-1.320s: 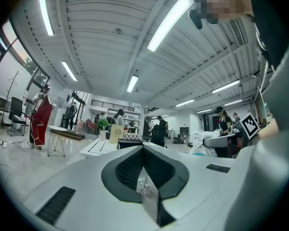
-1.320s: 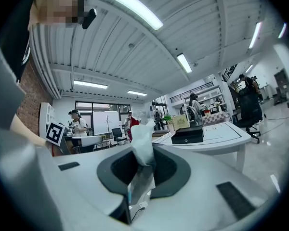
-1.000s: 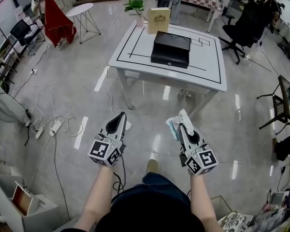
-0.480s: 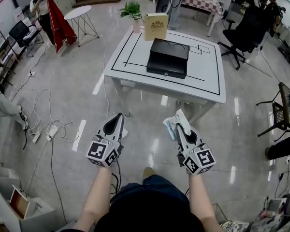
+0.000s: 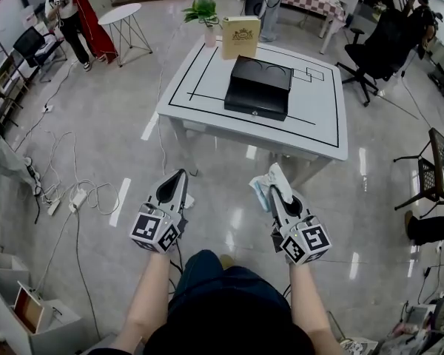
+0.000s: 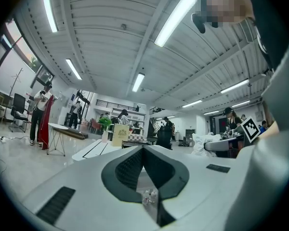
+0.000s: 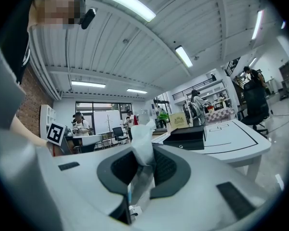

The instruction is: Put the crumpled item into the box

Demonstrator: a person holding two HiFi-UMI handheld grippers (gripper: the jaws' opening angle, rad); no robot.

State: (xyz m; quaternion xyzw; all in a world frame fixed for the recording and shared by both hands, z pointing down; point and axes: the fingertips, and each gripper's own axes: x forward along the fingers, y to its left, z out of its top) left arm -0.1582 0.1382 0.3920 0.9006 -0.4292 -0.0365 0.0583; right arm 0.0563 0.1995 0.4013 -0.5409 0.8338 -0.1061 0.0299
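Observation:
A black box [image 5: 259, 86] lies shut on the white table [image 5: 311, 120] ahead of me, and it also shows in the right gripper view [image 7: 185, 136]. My right gripper [image 5: 275, 192] hangs over the floor short of the table, shut on a crumpled white and pale blue item [image 5: 268, 184]. That crumpled item [image 7: 142, 146] sticks up from between the jaws in the right gripper view. At the same height on the left, my left gripper [image 5: 180, 176] is shut with nothing in it, and its jaws meet in the left gripper view [image 6: 144, 150].
A beige upright box [image 5: 240, 37] and a potted plant [image 5: 202, 9] stand at the table's far edge. Cables and a power strip [image 5: 78, 197] lie on the floor at left. A round side table [image 5: 123, 13], a person with a red cloth [image 5: 72, 13] and an office chair [image 5: 381, 39] stand beyond.
The table has come a little nearer in the head view. Both grippers keep their places and their grip. The person with the red cloth has shifted at the back left.

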